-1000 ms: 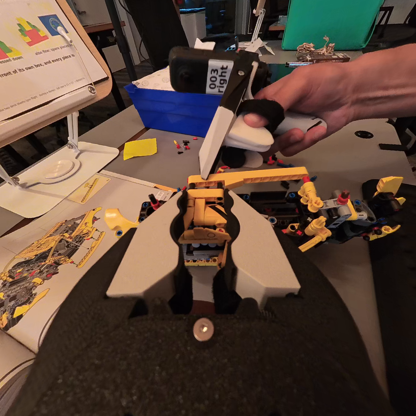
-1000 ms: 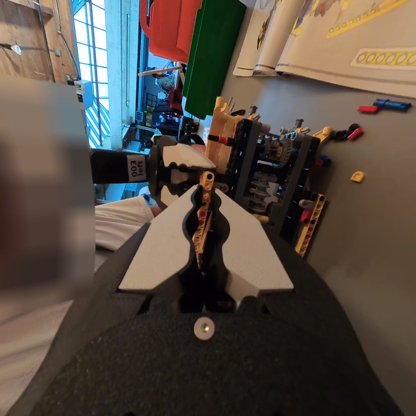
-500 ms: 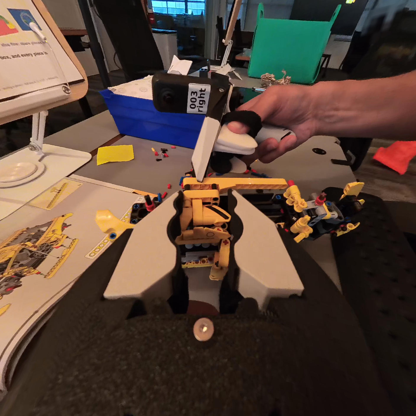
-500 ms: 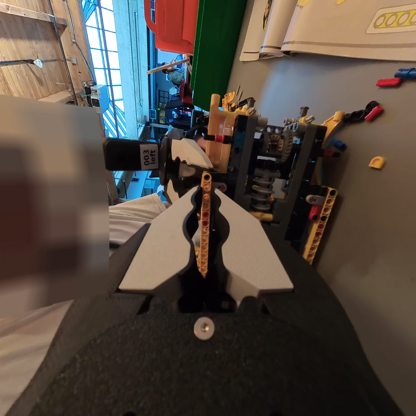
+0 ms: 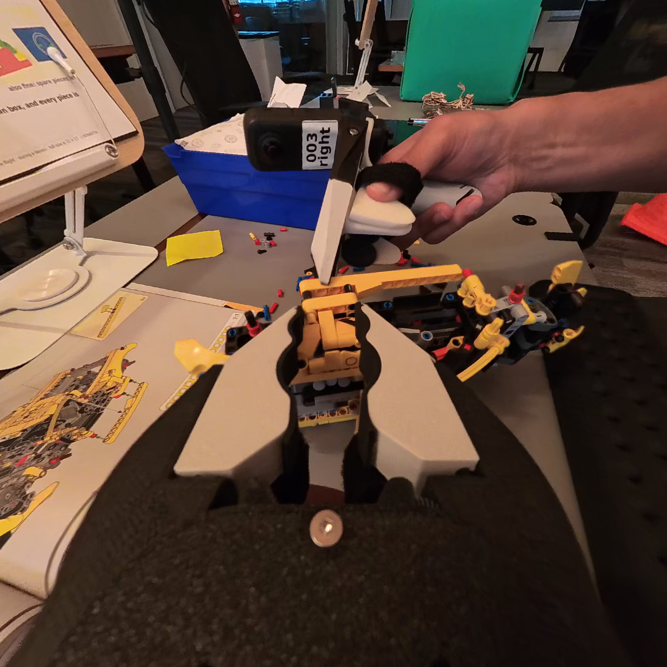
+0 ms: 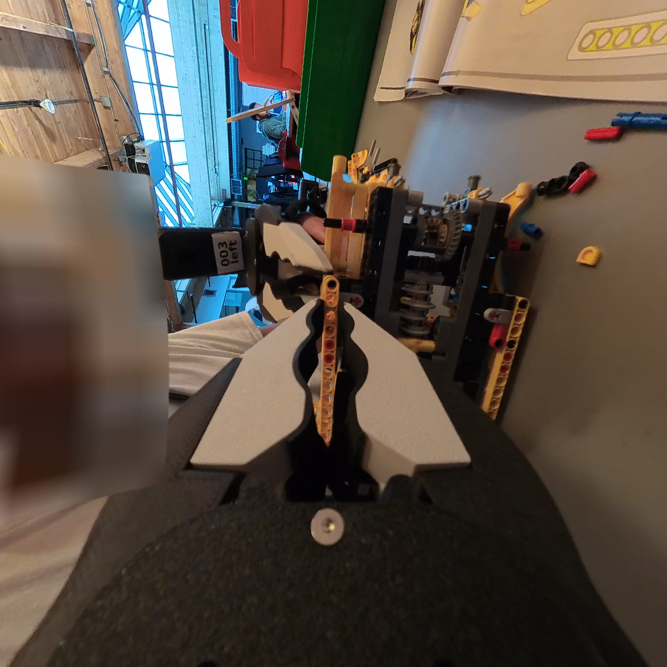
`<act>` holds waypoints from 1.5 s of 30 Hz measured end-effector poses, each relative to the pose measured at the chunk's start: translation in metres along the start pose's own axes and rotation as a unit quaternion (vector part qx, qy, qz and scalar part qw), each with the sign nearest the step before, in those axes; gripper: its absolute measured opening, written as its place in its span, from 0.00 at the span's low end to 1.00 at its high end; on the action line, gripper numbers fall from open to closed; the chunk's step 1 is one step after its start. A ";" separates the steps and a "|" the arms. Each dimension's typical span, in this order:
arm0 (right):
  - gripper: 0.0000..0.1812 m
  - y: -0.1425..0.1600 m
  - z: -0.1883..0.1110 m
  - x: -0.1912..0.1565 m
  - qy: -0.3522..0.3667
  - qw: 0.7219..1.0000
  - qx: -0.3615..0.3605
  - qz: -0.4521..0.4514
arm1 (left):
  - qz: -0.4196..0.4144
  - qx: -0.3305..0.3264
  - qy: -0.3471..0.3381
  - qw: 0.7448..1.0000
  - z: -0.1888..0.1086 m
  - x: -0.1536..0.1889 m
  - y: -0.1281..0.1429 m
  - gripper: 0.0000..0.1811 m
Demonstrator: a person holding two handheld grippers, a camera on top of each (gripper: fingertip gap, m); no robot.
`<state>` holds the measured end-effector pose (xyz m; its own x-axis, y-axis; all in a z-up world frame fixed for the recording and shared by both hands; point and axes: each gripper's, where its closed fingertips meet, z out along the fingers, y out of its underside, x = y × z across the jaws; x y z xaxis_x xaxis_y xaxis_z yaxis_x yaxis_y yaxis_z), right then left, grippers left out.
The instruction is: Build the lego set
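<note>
Both grippers are hanging onto the Lego bulldozer build on the grey table (image 5: pixel 505 231)

The open instruction booklet (image 5: pixel 65 379) is lying left of the half-built yellow-and-black Lego model (image 5: pixel 426 325). The left gripper (image 5: pixel 327 346) is clamping the model's yellow cab end, while the right gripper (image 6: pixel 331 346) is pinching a long yellow holed beam (image 6: pixel 329 346) against the top of it, a hand (image 5: pixel 451 173) working its handle. Small loose pins (image 5: pixel 265 240) are sitting beyond, near the blue bin (image 5: pixel 245 184).

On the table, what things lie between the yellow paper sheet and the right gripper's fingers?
In the left wrist view, only a few small loose pins lie on the grey table between the yellow sheet and the right gripper.
</note>
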<state>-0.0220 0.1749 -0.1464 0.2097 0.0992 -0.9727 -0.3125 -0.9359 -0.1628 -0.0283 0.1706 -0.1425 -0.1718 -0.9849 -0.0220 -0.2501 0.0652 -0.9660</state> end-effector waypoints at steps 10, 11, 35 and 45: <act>0.03 0.006 -0.002 0.000 -0.035 0.999 -0.038 0.005 | -0.005 0.000 0.033 0.999 0.004 0.008 0.001 0.15; 0.03 0.007 -0.001 -0.001 -0.032 0.998 -0.044 -0.005 | -0.004 0.000 0.036 0.999 0.003 0.008 0.001 0.15; 0.03 0.018 -0.005 0.000 -0.046 0.993 -0.106 -0.035 | -0.008 0.006 0.056 0.998 0.006 0.016 0.002 0.14; 0.03 0.019 -0.005 0.001 -0.056 0.994 -0.080 -0.053 | -0.022 0.014 0.064 0.998 0.007 0.017 0.001 0.14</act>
<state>-0.0229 0.1556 -0.1495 0.1261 0.2296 -0.9651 -0.1406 -0.9589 -0.2465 -0.0250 0.1531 -0.1452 -0.2823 -0.9579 0.0530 -0.2341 0.0152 -0.9721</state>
